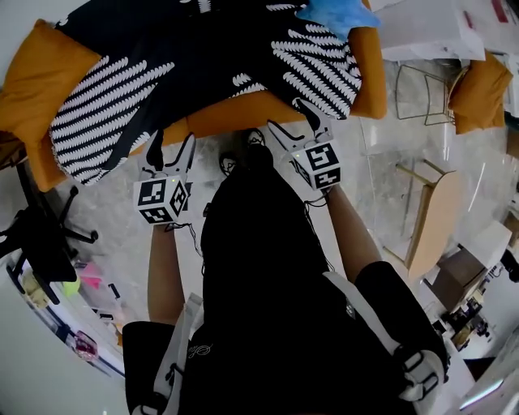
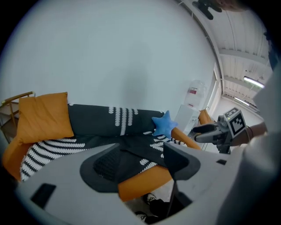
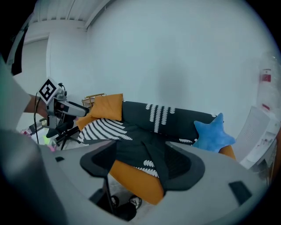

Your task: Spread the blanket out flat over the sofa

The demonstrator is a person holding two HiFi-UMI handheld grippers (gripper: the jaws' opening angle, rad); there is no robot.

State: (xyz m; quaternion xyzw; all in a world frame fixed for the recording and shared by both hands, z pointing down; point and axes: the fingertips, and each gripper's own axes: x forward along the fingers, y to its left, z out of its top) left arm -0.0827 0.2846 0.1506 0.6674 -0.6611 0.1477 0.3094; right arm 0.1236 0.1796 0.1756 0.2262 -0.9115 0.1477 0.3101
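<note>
Blanket (image 1: 203, 57) found rumpled over sofa (image 1: 235, 115) seat and back. Left gripper (image 1: 173, 148): jaws held apart, nothing clamped, blanket just ahead. Right gripper (image 1: 293, 120): jaws held apart, blanket's hanging edge at fingertips, contact undetermined.

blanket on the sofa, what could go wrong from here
1. The star pillow rests against the blanket; tugging may drag it off the sofa.
2. The left gripper and right gripper are open near the bunched front edge; each may pinch only one fold, leaving creases.
</note>
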